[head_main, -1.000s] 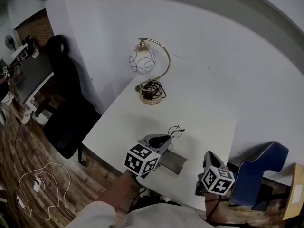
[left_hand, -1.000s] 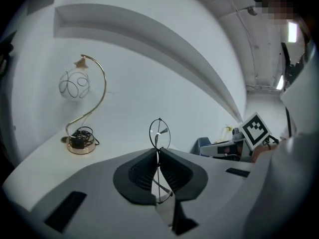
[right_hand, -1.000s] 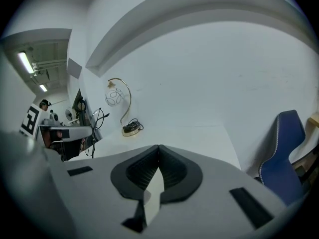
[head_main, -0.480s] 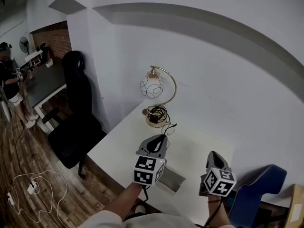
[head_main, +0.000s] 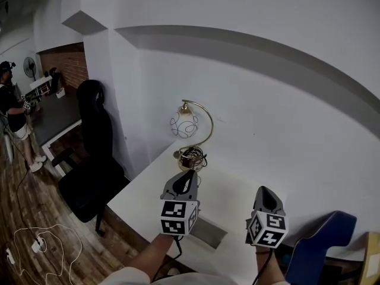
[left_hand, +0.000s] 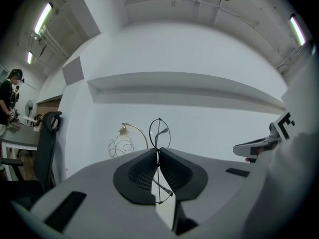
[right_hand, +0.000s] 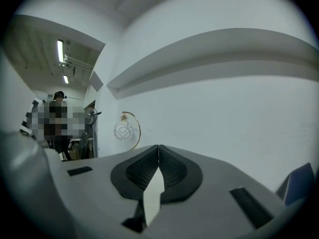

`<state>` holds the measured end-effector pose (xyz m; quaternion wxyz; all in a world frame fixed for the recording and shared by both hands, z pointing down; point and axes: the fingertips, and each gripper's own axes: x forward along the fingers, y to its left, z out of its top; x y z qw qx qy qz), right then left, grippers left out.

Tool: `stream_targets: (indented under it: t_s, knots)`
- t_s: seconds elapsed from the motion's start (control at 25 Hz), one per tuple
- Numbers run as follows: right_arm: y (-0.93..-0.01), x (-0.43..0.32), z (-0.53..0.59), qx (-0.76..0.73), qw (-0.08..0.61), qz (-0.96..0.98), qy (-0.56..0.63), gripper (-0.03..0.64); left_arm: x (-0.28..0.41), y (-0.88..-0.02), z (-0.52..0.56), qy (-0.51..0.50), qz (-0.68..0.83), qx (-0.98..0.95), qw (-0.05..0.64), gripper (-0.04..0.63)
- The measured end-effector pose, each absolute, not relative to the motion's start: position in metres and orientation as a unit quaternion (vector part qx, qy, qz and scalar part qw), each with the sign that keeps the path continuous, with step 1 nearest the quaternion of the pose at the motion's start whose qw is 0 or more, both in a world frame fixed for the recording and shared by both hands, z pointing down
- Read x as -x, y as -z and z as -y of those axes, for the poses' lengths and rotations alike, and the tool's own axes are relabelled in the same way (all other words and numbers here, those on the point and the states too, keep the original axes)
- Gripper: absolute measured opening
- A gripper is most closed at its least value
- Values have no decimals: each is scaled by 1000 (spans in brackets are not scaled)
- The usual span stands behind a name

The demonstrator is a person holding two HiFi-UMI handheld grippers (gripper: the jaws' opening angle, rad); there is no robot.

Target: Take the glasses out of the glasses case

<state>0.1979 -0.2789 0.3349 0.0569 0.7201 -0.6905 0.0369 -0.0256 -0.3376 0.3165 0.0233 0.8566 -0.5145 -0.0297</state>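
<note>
Thin wire-rimmed glasses [left_hand: 159, 132] are pinched by their frame in my left gripper [left_hand: 158, 152], one round lens standing above the pads and the rest hanging below. In the head view that gripper [head_main: 190, 175] is held level above the white table [head_main: 139, 189], pointing at the wall. The grey glasses case [head_main: 209, 233] lies open on the table below and between the two grippers. My right gripper [right_hand: 158, 147] is shut with nothing in it; in the head view it [head_main: 264, 191] hovers to the right of the case.
A brass desk lamp [head_main: 189, 129] with a wire-pattern globe stands at the table's far corner against the wall. A black office chair [head_main: 89, 159] is left of the table, a blue chair [head_main: 320, 248] at the right. A person [head_main: 10, 100] stands far left by a dark desk.
Both grippers have risen above the table, the left one lifting the glasses and levelling out. The head view has tilted up, so more wall shows.
</note>
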Motion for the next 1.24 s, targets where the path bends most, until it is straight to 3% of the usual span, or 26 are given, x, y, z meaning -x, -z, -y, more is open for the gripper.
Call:
stream_targets:
  t_s: [1.24]
  knots:
    - [-353, -213, 257, -746, 73, 658, -70, 32, 13, -342, 329, 5, 495, -868, 33, 32]
